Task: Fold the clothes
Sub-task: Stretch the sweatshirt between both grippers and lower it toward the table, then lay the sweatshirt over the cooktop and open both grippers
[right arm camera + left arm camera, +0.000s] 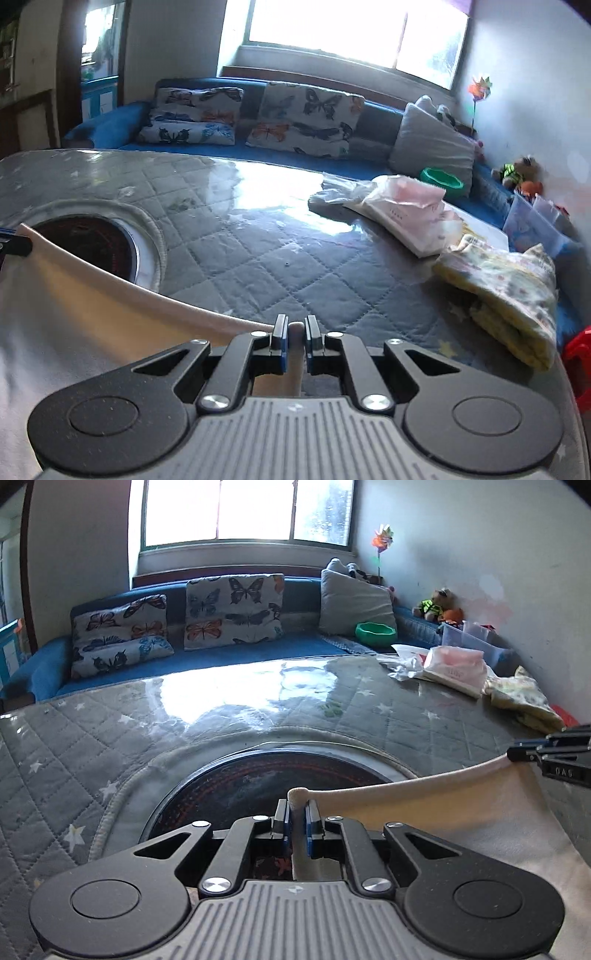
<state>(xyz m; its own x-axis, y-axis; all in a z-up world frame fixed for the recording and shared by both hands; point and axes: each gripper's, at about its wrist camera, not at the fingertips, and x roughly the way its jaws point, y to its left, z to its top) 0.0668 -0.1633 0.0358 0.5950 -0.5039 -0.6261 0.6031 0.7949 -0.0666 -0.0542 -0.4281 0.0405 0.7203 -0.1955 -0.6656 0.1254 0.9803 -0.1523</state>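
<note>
Early yet: I have left gripper (297, 821) and right gripper (294, 341) each clenched on cream garment (461, 812) edge, stretched above near surface (280, 258). Folded pile (506, 291) far right; this fold not yet made.

Perhaps "DAG" on hand-held gripper (546, 752)

i get strong daylight from the window (245, 511) at the back of the room, blown out to white in both views. it throws a broad glare patch on the glossy table (192, 698), washing out the quilt pattern there. the near foreground sits darker. the fisheye bends straight edges and blackens the corners. in the right wrist view the yellow folded cloth (509, 291) at the edge looks smeared.
</note>
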